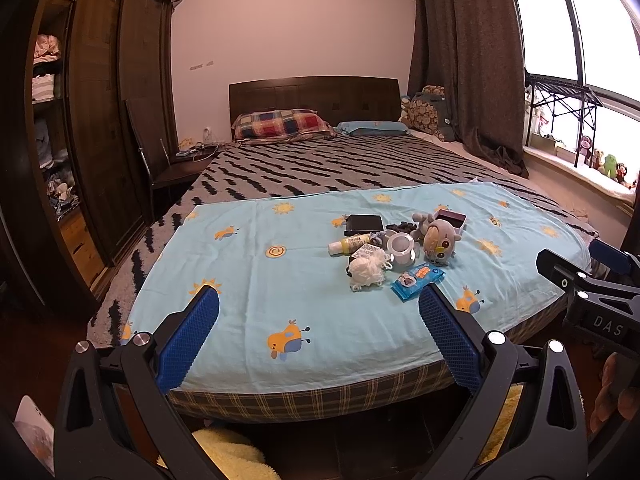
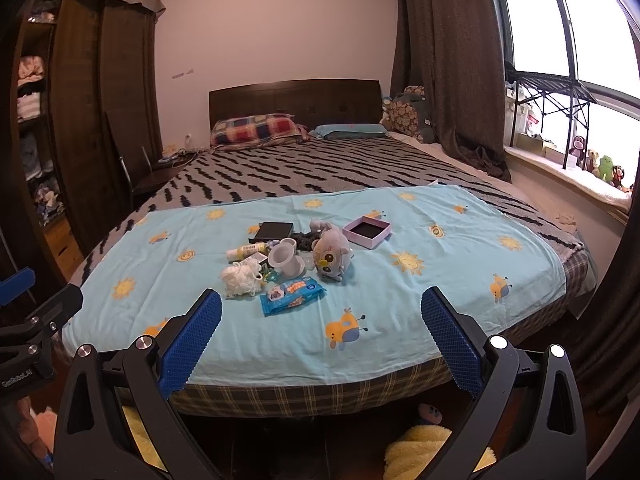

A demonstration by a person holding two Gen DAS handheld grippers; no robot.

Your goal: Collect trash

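Bedroom, bed (image 1: 320, 168) with a light blue sheet (image 1: 280, 300) over its foot. Left tongs (image 1: 318, 336) spread wide, empty, touching nothing, off the bed's near edge. Right tongs (image 2: 320, 338) the same: wide, empty. Ahead on the sheet, a clutter pile: blue wipes packet (image 2: 292, 295) nearest, white mesh puff (image 2: 240, 278) just beside it, grey plush toy (image 2: 331, 254), yellow tube (image 2: 246, 250), black box (image 2: 274, 231), open pink box (image 2: 367, 232) behind.
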